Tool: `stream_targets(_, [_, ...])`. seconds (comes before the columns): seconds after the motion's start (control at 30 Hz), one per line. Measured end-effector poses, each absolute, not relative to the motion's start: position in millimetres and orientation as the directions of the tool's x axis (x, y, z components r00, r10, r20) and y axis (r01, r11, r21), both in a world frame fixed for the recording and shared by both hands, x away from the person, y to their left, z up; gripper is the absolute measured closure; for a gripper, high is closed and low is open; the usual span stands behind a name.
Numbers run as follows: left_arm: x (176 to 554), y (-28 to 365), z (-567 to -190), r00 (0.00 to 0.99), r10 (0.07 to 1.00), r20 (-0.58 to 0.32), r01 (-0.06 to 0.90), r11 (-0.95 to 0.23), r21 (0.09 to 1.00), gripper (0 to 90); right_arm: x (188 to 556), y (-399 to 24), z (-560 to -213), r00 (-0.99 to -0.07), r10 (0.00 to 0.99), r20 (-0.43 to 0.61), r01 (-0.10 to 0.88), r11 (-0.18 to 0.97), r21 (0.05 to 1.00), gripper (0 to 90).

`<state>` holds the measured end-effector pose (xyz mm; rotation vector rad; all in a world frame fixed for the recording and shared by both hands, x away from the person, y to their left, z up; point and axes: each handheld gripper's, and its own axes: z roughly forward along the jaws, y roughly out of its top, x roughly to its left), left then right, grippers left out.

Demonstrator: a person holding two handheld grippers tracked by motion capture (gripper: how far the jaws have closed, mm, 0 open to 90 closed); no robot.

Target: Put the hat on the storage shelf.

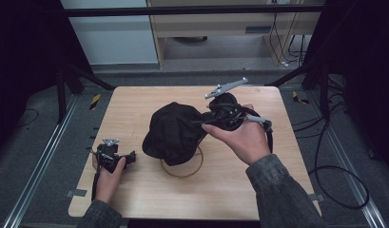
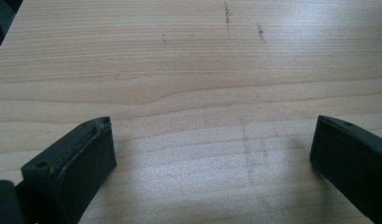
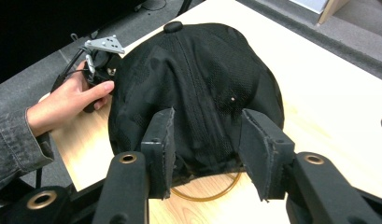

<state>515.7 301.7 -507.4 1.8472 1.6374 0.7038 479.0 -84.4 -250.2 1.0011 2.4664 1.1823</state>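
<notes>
Two grippers: right gripper (image 3: 208, 154) fingers (image 3: 161, 149) spread, straddling the black cap's (image 3: 198, 88) edge above a ring (image 3: 205, 193); left gripper (image 2: 212, 154) fingers released over bare bench (image 2: 188, 70).

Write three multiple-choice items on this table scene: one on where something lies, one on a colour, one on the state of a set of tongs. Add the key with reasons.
1. Where does the thin ring lie?
A. Partly under the cap's near edge
B. At the table's far left corner
C. On top of the cap

2. What colour is the cap?
A. White
B. Black
C. Red

3. How do the left tongs stand?
A. Shut on the cap
B. Shut on the ring
C. Open over bare wood

Key: 1 A, the ring's arc runs out from beneath the cap on the wooden table in the high view; 2 B, its fabric is dark throughout; 3 C, the left gripper view shows both jaws wide apart with only wood between them.
</notes>
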Motion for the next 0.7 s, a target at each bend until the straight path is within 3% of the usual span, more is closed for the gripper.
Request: stream_targets(0.7, [516, 302, -507, 0.113, 0.993, 0.016, 0.695, -0.091, 0.713, 0.0, 474, -117, -254, -0.694, 0.716, 0.082, 0.495, 0.391, 0.776, 38.2])
